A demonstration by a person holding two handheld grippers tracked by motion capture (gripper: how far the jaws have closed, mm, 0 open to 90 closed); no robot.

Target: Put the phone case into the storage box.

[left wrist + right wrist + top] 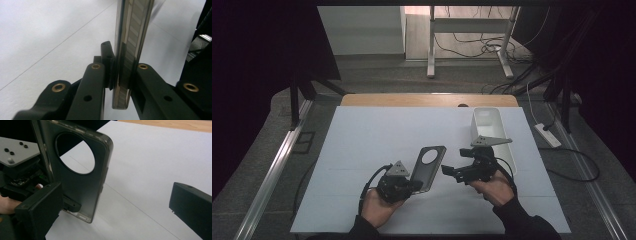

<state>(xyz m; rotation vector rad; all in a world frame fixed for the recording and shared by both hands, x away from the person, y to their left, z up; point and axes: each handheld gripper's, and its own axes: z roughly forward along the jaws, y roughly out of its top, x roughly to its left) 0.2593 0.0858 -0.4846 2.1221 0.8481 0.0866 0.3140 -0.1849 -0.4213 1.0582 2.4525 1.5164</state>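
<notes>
Holding a dark translucent plastic phone case (428,167) with a round camera hole, the left gripper (414,186) clamps its lower edge, long axis slanting up and away. Just right, the right gripper (451,171) faces it, jaws spread wide, empty.

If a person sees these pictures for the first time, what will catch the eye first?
First comes the dark phone case with a big round hole near its top, held up over the middle of the white table by the left gripper, whose jaws clamp its lower edge. Just right of it, the right gripper points at the case with jaws wide apart and nothing between them. Behind that hand, a white bin stands near the table's far right corner.
</notes>
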